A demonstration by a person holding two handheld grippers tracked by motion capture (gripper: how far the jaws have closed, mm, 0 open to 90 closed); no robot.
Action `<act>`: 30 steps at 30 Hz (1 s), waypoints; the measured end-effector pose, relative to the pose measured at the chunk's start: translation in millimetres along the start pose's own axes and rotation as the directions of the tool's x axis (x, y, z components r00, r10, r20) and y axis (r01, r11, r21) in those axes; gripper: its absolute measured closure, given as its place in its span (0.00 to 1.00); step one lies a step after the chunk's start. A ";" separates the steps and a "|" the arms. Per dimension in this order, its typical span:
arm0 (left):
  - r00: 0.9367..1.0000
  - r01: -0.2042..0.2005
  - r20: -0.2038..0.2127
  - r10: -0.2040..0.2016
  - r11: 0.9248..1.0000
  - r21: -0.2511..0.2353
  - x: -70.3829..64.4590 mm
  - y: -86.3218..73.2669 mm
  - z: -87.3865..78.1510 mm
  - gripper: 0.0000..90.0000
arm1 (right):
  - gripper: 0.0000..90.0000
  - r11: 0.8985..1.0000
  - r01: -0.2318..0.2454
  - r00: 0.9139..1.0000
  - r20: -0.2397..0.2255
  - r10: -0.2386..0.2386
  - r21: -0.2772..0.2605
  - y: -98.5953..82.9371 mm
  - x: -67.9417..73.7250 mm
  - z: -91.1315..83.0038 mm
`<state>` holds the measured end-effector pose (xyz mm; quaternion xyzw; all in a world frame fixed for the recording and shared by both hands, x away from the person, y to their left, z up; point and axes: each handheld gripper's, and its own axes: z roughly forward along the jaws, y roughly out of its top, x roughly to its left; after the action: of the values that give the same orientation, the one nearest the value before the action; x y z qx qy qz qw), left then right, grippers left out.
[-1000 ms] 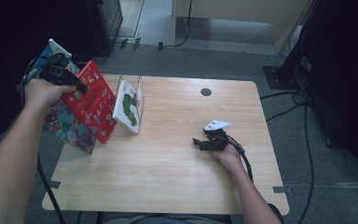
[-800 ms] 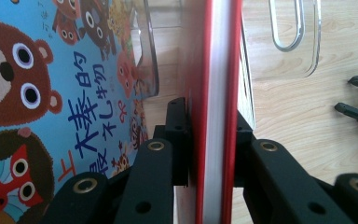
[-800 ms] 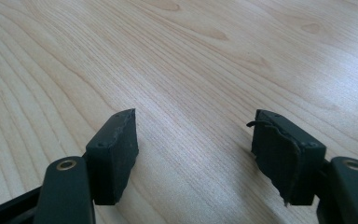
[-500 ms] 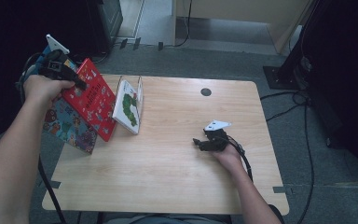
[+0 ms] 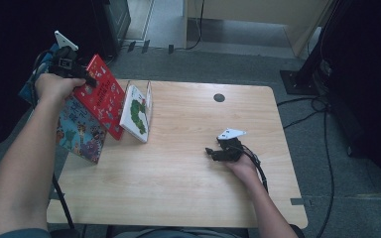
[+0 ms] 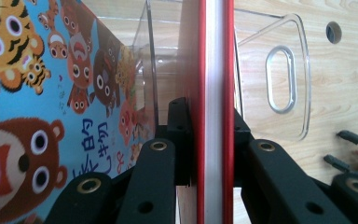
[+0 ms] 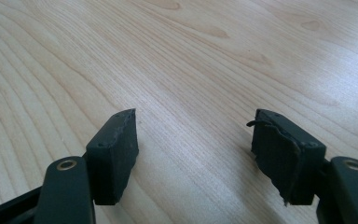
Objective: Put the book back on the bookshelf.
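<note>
Red book (image 6: 213, 93) is clamped by the left hand-held gripper (image 5: 82, 77) above the table's (image 5: 188, 198) left edge. Right hand-held gripper (image 7: 193, 154) rests released on the table.

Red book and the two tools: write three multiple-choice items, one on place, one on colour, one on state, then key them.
1. Where is the red book?
A. Table's left edge
B. Table's right edge
C. On the floor

2. What colour is the caterpillar on the white book?
A. Blue
B. Green
C. Yellow

3. How is the right tool?
A. Shut on a book
B. Shut, empty
C. Open, empty

Key: 1 A, the left tool clamps it there; 2 B, green body on the cover; 3 C, bare table shows between its parted jaws.
</note>
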<state>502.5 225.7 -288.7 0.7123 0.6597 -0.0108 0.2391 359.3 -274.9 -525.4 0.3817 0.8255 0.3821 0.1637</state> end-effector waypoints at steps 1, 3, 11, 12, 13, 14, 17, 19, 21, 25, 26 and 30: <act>1.000 0.000 0.001 0.000 1.000 0.001 0.8 0.2 1.7 0.88 | 0.35 1.000 -0.001 1.000 0.001 0.001 -0.001 -0.5 0.5 -0.4; 1.000 -0.001 0.003 0.001 1.000 0.006 2.5 -0.1 5.9 0.88 | 0.35 1.000 0.002 1.000 -0.003 -0.002 -0.001 -1.7 1.3 -1.8; 1.000 -0.013 -0.027 0.014 1.000 0.003 9.2 -3.2 4.6 0.78 | 0.35 1.000 -0.002 1.000 0.001 0.002 -0.001 -4.6 2.0 -5.1; 1.000 -0.013 -0.027 0.014 1.000 0.003 9.2 -3.2 4.6 0.76 | 0.35 1.000 -0.002 1.000 0.001 0.002 -0.001 -4.6 2.0 -5.1; 0.999 -0.014 -0.031 0.015 1.000 0.011 11.3 -3.6 4.1 0.73 | 0.35 1.000 -0.003 1.000 0.001 0.003 0.000 -4.6 2.0 -5.1; 1.000 -0.009 -0.022 0.009 1.000 0.005 14.5 -4.2 2.2 0.72 | 0.35 1.000 -0.003 1.000 0.001 0.003 0.000 -4.6 2.0 -5.1; 1.000 0.008 -0.006 -0.008 1.000 -0.023 19.3 -4.5 -4.4 0.70 | 0.35 1.000 -0.003 1.000 0.001 0.003 0.000 -4.6 1.9 -5.1; 1.000 0.013 -0.003 -0.013 1.000 -0.027 21.3 -4.3 -8.7 0.67 | 0.34 1.000 -0.004 1.000 0.000 0.004 0.000 -4.6 1.9 -5.1; 1.000 0.002 -0.005 -0.002 1.000 -0.025 21.4 -4.4 -12.7 0.64 | 0.34 1.000 -0.003 1.000 0.001 0.003 -0.001 -4.6 1.8 -5.1; 1.000 -0.002 0.001 0.002 0.999 -0.034 20.3 -5.5 -23.3 0.58 | 0.34 1.000 -0.004 1.000 0.000 0.004 0.000 -4.6 1.9 -5.1; 1.000 -0.008 -0.005 0.007 0.999 -0.038 19.4 -6.0 -26.3 0.58 | 0.34 1.000 -0.003 1.000 0.001 0.003 -0.001 -4.6 1.9 -5.1; 1.000 -0.026 -0.017 0.025 0.998 -0.050 16.4 -8.1 -41.3 0.55 | 0.34 1.000 -0.002 1.000 0.001 0.002 -0.001 -4.7 1.8 -5.1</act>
<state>484.5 255.8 -260.1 0.7147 0.6525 0.0145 0.2515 352.9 -278.2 -525.6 0.3827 0.8249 0.3824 0.1637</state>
